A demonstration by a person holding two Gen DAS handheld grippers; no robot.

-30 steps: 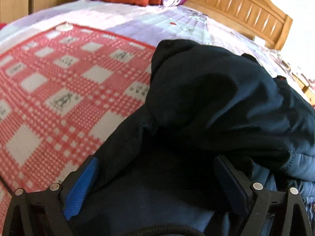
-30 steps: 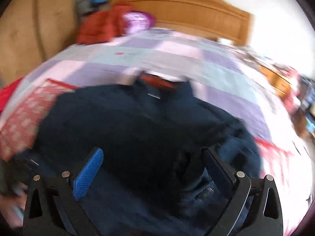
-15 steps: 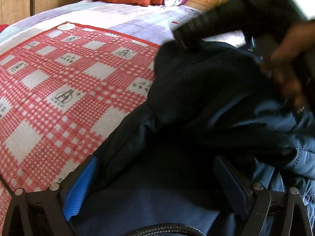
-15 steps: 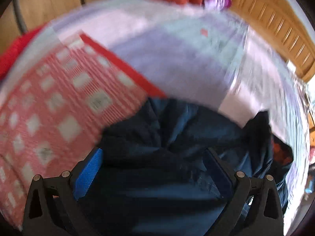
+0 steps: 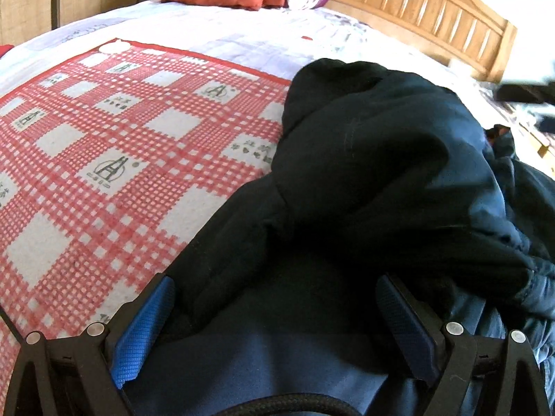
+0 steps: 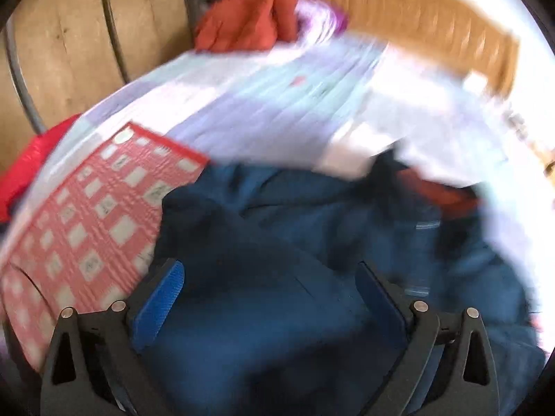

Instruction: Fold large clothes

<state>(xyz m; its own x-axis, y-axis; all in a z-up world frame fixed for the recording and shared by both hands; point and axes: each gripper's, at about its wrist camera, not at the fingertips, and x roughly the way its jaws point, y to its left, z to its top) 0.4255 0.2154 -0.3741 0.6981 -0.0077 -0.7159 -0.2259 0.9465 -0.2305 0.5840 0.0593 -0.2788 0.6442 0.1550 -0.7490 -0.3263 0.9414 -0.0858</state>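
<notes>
Mid-fold: navy jacket (image 5: 381, 159) bunched on bed (image 5: 242, 38), left gripper (image 5: 274, 315) and right gripper (image 6: 270, 298) jaws spread, holding nothing; next needs a hem grab

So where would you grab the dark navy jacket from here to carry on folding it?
Probably the bunched edge of the navy jacket where it overhangs the red checked mat. Come in low from the mat side with the left tongs, which are open. That fold stands proud of the flat mat, giving a ridge to pinch. Elsewhere the fabric lies slack.

Both wrist views look close across the jacket (image 5: 364, 180) toward the headboard (image 5: 416, 10).
</notes>
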